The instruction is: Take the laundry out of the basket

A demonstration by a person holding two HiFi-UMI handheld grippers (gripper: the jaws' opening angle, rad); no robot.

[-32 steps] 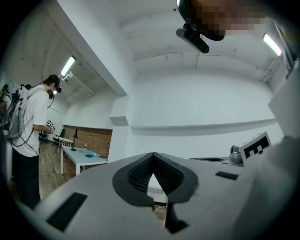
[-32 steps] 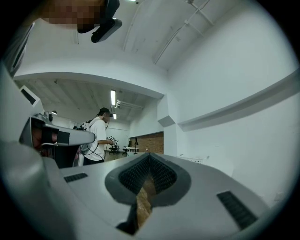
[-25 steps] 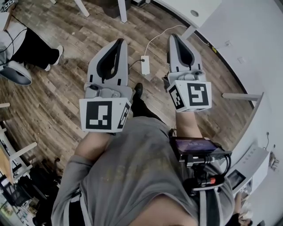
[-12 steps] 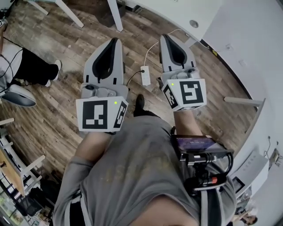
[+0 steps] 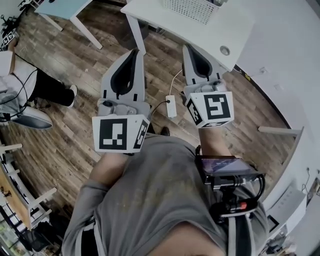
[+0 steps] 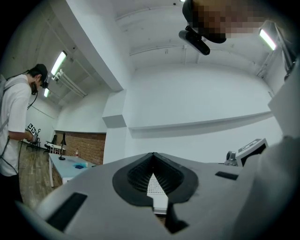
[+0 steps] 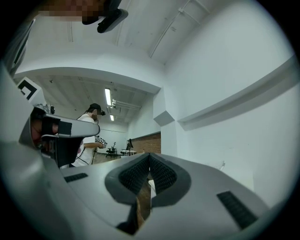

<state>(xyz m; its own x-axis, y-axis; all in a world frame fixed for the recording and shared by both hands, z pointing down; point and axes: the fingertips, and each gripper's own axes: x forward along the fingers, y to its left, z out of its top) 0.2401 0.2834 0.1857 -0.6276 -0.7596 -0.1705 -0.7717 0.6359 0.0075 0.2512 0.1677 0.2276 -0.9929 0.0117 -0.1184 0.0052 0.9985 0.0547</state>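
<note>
A white mesh basket (image 5: 192, 7) stands on a white table (image 5: 225, 31) at the top edge of the head view; no laundry shows in it from here. My left gripper (image 5: 134, 52) and right gripper (image 5: 188, 48) are held side by side in front of my chest, above the wooden floor, tips pointing toward the table and short of it. In the left gripper view the left gripper (image 6: 153, 154) has its jaws shut with nothing in them. The right gripper (image 7: 149, 155) is likewise shut and holds nothing.
A white power strip (image 5: 171, 106) with its cable lies on the floor between the grippers. A light blue table (image 5: 60, 7) stands at the upper left. A person (image 5: 27, 90) sits at the left. White walls and a shelf leg (image 5: 277, 131) close off the right.
The head view has shifted forward: the white table and the basket have come into sight at the top. Both grippers stayed side by side and shut.
</note>
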